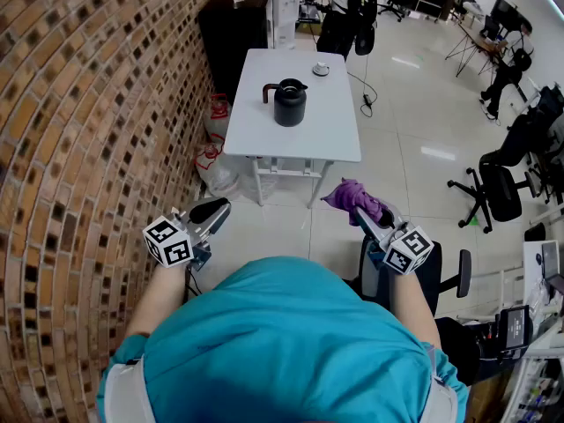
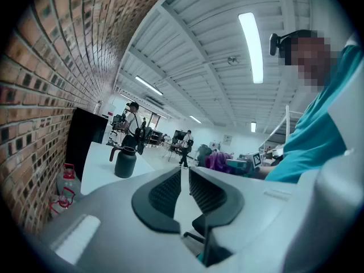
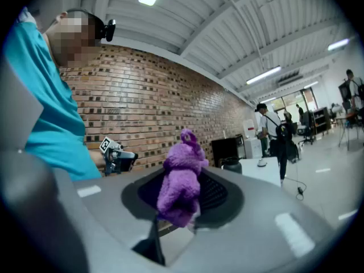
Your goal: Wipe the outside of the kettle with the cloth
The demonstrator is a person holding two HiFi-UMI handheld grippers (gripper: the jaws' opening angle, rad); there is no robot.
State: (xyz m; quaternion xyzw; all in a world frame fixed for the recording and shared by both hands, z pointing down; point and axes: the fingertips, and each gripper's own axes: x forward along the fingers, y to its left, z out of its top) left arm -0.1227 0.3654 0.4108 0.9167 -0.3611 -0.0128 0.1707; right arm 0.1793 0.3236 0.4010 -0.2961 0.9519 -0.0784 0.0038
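Note:
The black kettle [image 1: 290,102] with its curved handle stands upright on the white table [image 1: 264,135], well ahead of both grippers. It also shows far off in the left gripper view as the kettle [image 2: 125,161] and behind the cloth in the right gripper view as the kettle [image 3: 230,165]. My right gripper [image 1: 364,215] is shut on a bunched purple cloth [image 1: 355,197], held level at chest height; the cloth [image 3: 182,181] fills the space between the jaws of the right gripper [image 3: 181,201]. My left gripper [image 1: 214,211] is held level near the brick wall. The left gripper [image 2: 185,178] has its jaws nearly together with nothing between them.
A brick wall [image 1: 88,104] runs along the left. A small dish [image 1: 321,69] lies at the table's far end. A black cabinet [image 1: 233,33] stands behind the table, bottles [image 1: 217,115] beside it. Office chairs [image 1: 493,188] stand to the right. A person [image 1: 339,11] stands beyond the table.

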